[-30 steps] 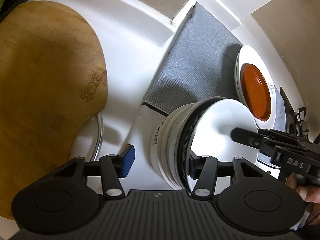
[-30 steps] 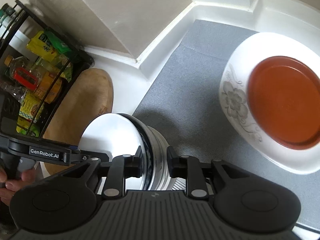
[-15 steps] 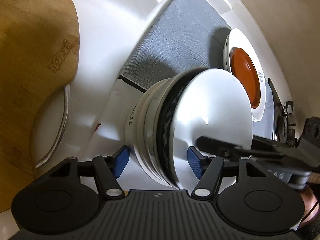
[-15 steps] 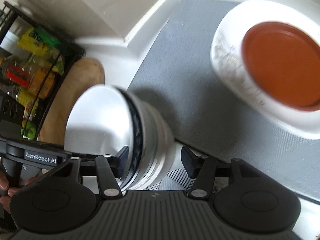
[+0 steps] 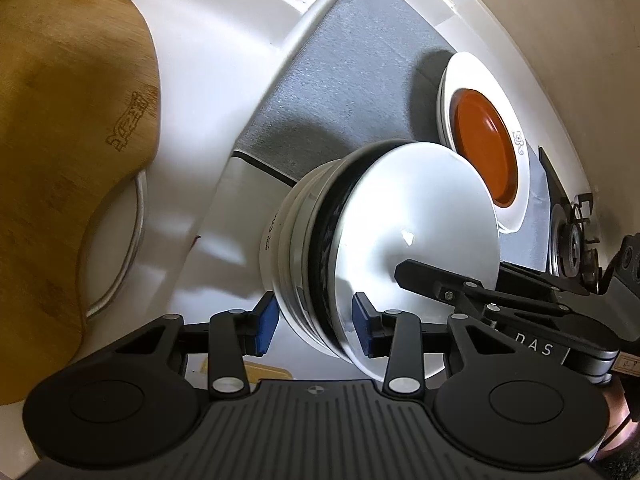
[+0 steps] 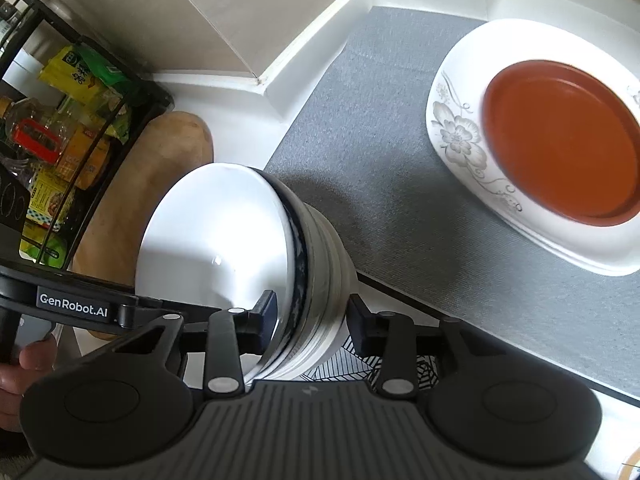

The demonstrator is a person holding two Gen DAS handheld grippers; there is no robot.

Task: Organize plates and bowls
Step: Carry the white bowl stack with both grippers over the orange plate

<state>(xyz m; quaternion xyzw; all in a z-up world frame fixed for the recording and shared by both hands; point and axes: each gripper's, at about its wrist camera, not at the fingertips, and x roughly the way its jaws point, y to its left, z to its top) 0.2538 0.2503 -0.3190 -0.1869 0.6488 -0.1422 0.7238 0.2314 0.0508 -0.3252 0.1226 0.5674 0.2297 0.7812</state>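
A stack of white bowls (image 5: 384, 240), one with a dark blue rim, is held between both grippers above the counter, near the grey mat's front edge. My left gripper (image 5: 316, 328) straddles the stack's rim edge, blue pads on either side. My right gripper (image 6: 312, 320) straddles the opposite rim of the stack (image 6: 256, 248). Both look closed on the rims, with slight gaps at the outer pads. An orange plate (image 6: 560, 140) sits on a white flowered plate (image 6: 460, 136) on the grey mat (image 6: 380, 160); both plates also show in the left wrist view (image 5: 484, 140).
A wooden cutting board (image 5: 60, 140) lies at the left, partly over a round metal-rimmed lid (image 5: 116, 248). A black rack with bottles and packets (image 6: 60, 120) stands at the far left. A gas burner (image 5: 572, 240) is at the right. White walls bound the corner.
Both grippers went from open around the rims to closed on the bowl stack. The stack has been lifted and shifted slightly toward the mat.
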